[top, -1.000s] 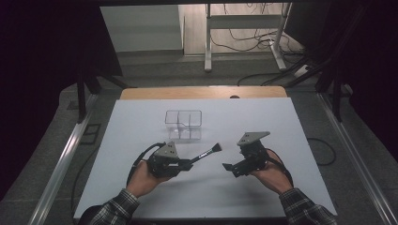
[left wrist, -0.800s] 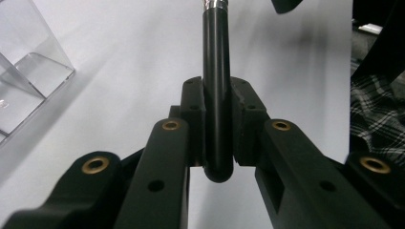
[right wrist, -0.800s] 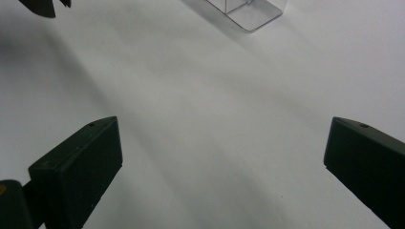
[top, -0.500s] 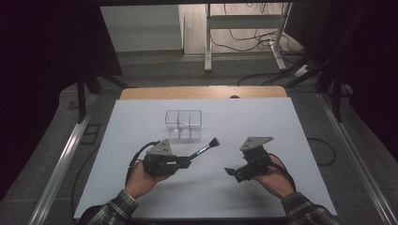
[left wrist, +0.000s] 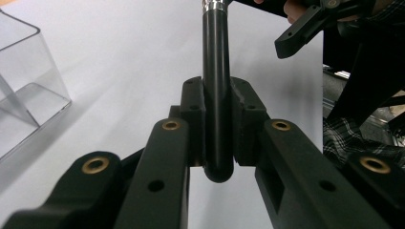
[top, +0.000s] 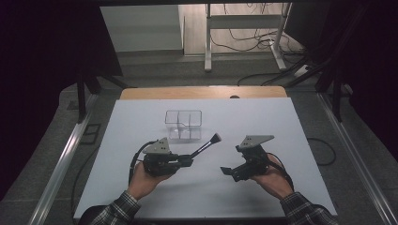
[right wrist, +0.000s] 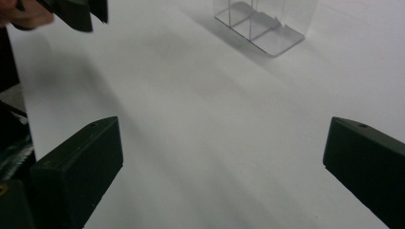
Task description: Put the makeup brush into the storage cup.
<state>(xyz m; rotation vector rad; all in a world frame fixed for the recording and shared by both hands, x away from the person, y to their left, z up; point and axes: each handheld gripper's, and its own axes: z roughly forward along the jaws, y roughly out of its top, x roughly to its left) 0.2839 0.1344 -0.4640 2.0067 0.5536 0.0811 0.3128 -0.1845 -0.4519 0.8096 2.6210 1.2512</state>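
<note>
My left gripper (top: 187, 161) is shut on the black handle of a makeup brush (top: 205, 146), held low over the white table. The brush points up and to the right, and its bristle tip ends just right of a clear divided organizer (top: 183, 124). In the left gripper view the handle (left wrist: 217, 90) is clamped between the two pads, with its rounded end poking out behind them. The organizer's corner (left wrist: 24, 86) stands at that view's left. My right gripper (top: 228, 171) hangs open to the right of the brush. Its jaws (right wrist: 222, 157) stand wide apart with only bare table between them.
The white tabletop (top: 286, 122) has a wooden strip along its far edge. In the right gripper view the organizer (right wrist: 262, 24) sits at the top, and the left gripper's body (right wrist: 76, 12) shows at the top left. Metal rails run along both sides of the table.
The brush tip has swung a little toward the organizer. The right gripper has drifted slightly toward the near edge. The grip on the brush is unchanged.
</note>
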